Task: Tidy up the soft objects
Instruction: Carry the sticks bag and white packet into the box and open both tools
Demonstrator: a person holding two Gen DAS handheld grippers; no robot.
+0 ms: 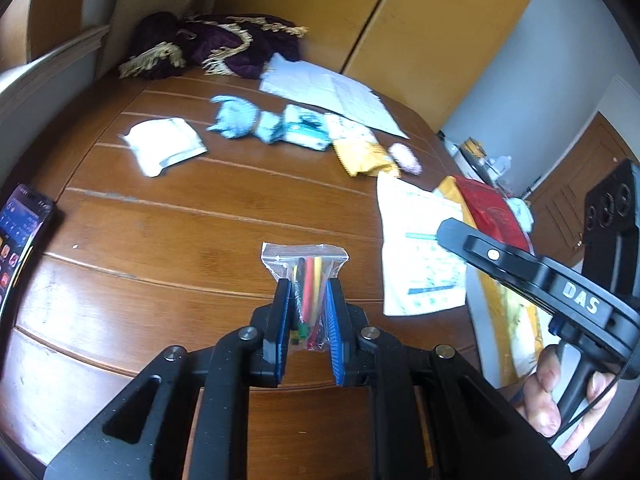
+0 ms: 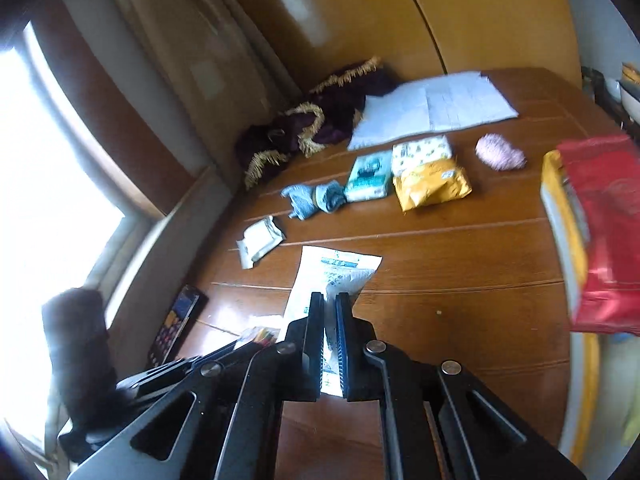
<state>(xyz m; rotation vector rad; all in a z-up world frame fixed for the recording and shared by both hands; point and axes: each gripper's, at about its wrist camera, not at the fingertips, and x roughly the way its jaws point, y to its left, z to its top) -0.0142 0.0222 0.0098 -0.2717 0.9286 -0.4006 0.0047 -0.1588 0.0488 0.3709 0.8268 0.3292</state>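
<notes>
Nearest, the left gripper (image 1: 306, 300) pinches a clear bag (image 1: 305, 276) of coloured sticks, held just above the table (image 1: 160, 240), likely for carrying to the row. Further right, the right gripper (image 2: 330, 320) clamps a white packet (image 2: 334, 276). Beyond lie a wipes pack (image 2: 260, 240), blue socks (image 2: 312, 200) and a yellow pouch (image 2: 432, 188), seemingly grouped already.

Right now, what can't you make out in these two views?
- Zip bag, left wrist: lower contents hidden by the left gripper fingers.
- White packet, right wrist: print blurred, near end covered by the right gripper.
- Phone, left wrist: cut off by the frame edge.
- Red bag, right wrist: motion-blurred, label unreadable.
</notes>
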